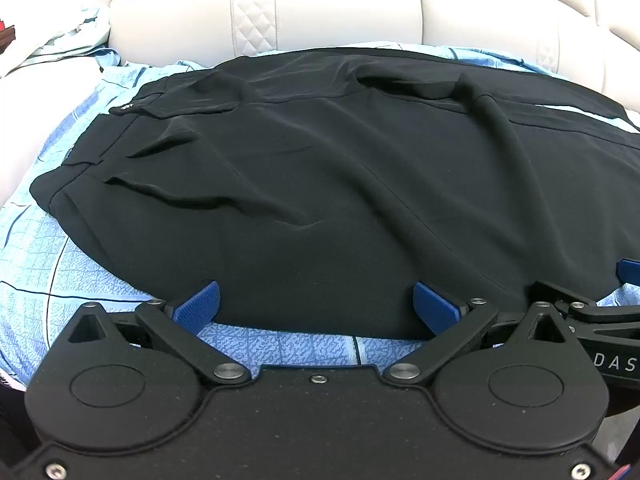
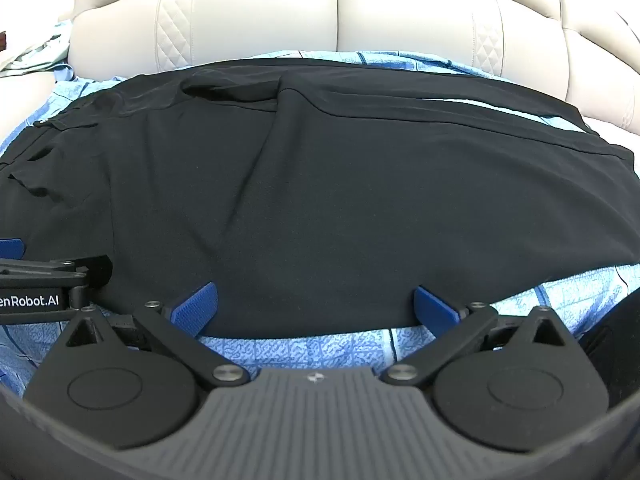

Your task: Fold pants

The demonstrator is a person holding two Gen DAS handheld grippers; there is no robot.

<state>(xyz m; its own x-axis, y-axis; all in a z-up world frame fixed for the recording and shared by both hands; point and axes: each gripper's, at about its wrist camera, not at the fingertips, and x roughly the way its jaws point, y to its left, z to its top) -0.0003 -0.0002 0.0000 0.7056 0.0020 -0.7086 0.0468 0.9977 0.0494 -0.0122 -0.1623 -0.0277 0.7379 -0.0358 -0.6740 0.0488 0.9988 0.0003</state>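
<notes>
Black pants (image 1: 320, 184) lie spread sideways on a blue patterned sheet (image 1: 68, 264), waistband to the left and legs running right. They also fill the right wrist view (image 2: 340, 184). My left gripper (image 1: 316, 304) is open, its blue pads (image 1: 198, 304) straddling the near edge of the pants. My right gripper (image 2: 316, 304) is open too, its blue pads (image 2: 434, 308) at the same near edge further right. Each gripper shows at the side of the other's view, the right one (image 1: 580, 308) and the left one (image 2: 56, 276).
A cream leather sofa back (image 1: 320, 8) rises behind the pants and also shows in the right wrist view (image 2: 320, 12). A crumpled pale cloth (image 1: 60, 40) lies at the far left. The sheet (image 2: 560, 292) shows along the near edge.
</notes>
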